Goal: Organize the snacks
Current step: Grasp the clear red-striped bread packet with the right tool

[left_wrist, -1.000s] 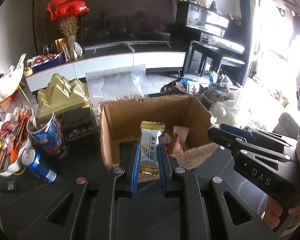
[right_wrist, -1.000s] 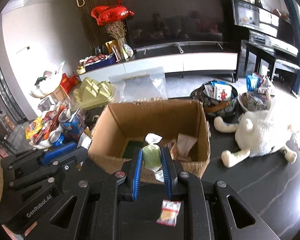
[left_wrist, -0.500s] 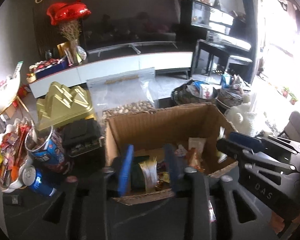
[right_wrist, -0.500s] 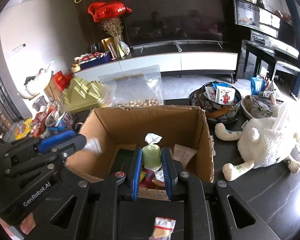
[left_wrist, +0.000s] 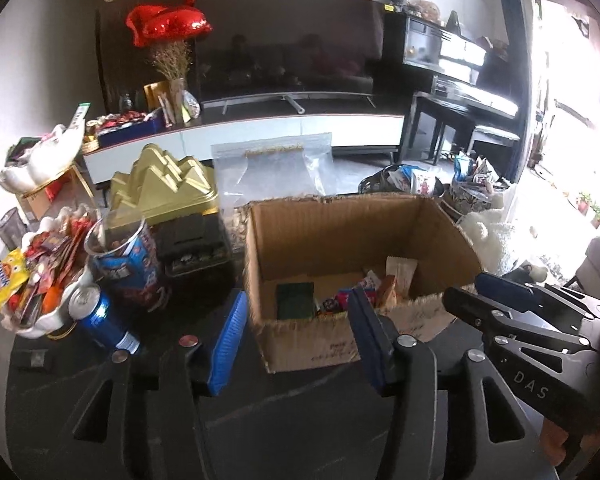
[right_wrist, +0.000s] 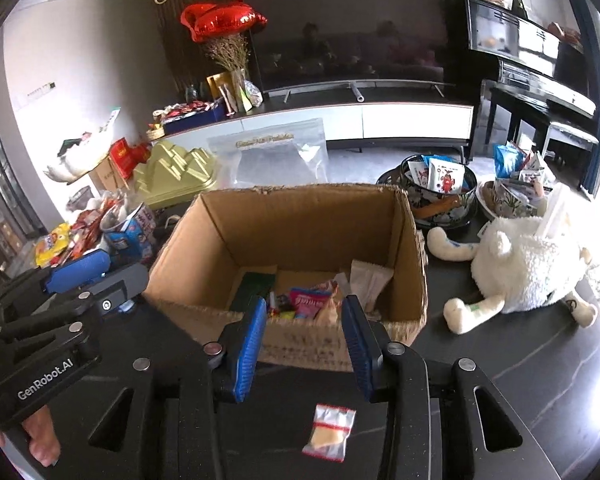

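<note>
An open cardboard box (left_wrist: 300,340) (right_wrist: 220,216) stands on the dark table with several snack packets (right_wrist: 312,300) (left_wrist: 340,298) lying on its bottom. My left gripper (left_wrist: 296,314) hangs over the box's near wall, its jaws opening with nothing between them. My right gripper (right_wrist: 305,316) is at the box's near edge too, jaws opening and empty. A small clear packet (right_wrist: 330,432) lies on the table under the right gripper. Each gripper shows in the other's view: the right gripper (left_wrist: 488,288) at the right, the left gripper (right_wrist: 76,268) at the left.
Left of the box are a white bowl of snacks (left_wrist: 40,272), a blue can (left_wrist: 100,320), a blue cup (left_wrist: 128,256), a black box (left_wrist: 192,240) and a gold tin (left_wrist: 164,184). Right of it: a white plush toy (right_wrist: 528,264) and bowls of packets (right_wrist: 440,192).
Both grippers opened. The white candy bar left my left gripper and the green packet left my right gripper; both dropped into the box. Both grippers sank slightly.
</note>
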The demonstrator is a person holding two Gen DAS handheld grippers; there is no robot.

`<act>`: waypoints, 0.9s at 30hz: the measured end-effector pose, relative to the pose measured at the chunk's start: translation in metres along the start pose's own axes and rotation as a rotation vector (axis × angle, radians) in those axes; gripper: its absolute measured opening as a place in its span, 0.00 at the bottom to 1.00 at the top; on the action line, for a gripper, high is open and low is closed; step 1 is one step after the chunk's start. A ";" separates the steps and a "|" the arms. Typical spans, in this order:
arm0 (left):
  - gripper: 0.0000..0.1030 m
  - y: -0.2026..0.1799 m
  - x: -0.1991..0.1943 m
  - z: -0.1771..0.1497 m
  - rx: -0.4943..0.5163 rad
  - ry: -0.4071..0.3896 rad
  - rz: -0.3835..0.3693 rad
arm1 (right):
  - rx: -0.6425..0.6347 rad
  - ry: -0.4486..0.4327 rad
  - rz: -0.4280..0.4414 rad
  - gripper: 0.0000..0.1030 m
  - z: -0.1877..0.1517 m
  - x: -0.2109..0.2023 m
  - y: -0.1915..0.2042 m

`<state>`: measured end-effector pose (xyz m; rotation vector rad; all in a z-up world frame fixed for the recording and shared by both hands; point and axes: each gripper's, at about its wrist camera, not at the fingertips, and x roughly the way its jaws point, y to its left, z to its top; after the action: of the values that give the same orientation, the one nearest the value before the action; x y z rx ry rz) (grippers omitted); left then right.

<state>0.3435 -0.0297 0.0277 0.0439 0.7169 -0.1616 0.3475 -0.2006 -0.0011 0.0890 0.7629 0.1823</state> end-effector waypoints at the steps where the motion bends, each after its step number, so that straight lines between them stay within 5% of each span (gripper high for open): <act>1: 0.53 -0.001 -0.001 -0.004 0.003 0.000 0.002 | -0.001 -0.003 0.000 0.39 -0.003 -0.001 0.000; 9: 0.54 -0.003 -0.005 -0.034 -0.009 0.013 0.017 | -0.009 -0.024 -0.040 0.39 -0.029 -0.012 -0.004; 14: 0.57 -0.009 -0.004 -0.048 -0.010 0.017 0.030 | -0.001 -0.031 -0.038 0.51 -0.045 -0.013 -0.009; 27: 0.60 -0.016 0.016 -0.084 -0.025 0.070 0.074 | 0.070 0.062 -0.002 0.51 -0.088 0.022 -0.023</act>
<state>0.2983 -0.0394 -0.0457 0.0523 0.7855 -0.0808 0.3053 -0.2178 -0.0832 0.1498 0.8309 0.1573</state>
